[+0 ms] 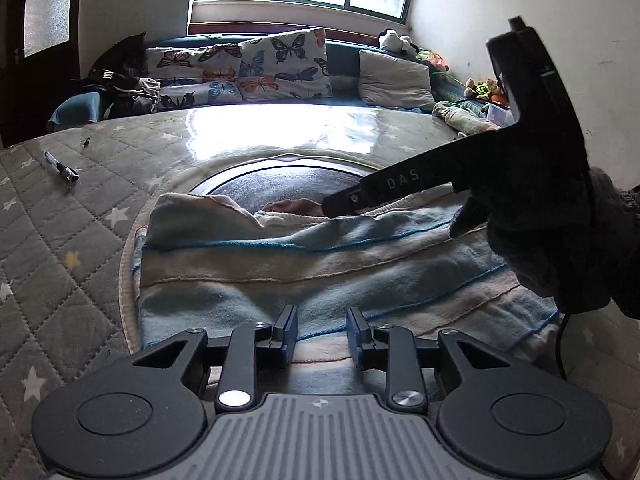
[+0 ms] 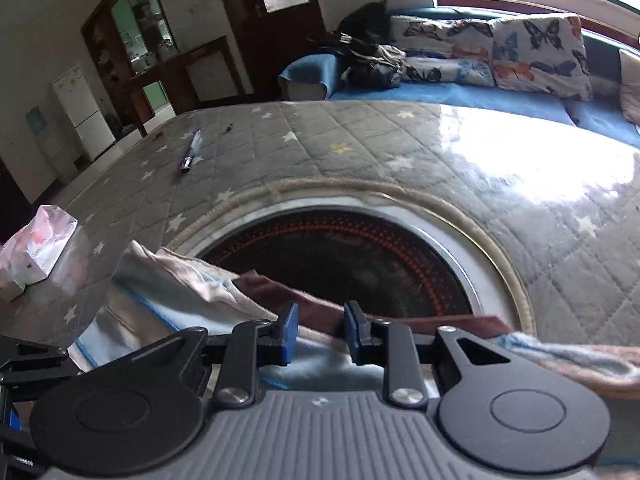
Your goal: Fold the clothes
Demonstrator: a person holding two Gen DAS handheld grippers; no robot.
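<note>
A light blue and cream striped garment (image 1: 304, 264) lies partly folded on the quilted star-patterned table cover (image 1: 60, 248), over the round heater plate (image 1: 280, 184). My left gripper (image 1: 322, 334) is open just above the garment's near edge, with nothing between its blue pads. The right gripper's body (image 1: 532, 160), held by a gloved hand, reaches in from the right over the garment's far edge. In the right wrist view the right gripper (image 2: 320, 332) is open above the garment (image 2: 192, 300), near a brown inner layer (image 2: 320, 312).
A pen (image 1: 62, 168) lies on the cover at the left, also seen in the right wrist view (image 2: 190, 152). A tissue pack (image 2: 36, 248) sits at the table's left edge. A sofa with butterfly cushions (image 1: 256, 68) stands behind. Toys and cloth (image 1: 468, 116) lie far right.
</note>
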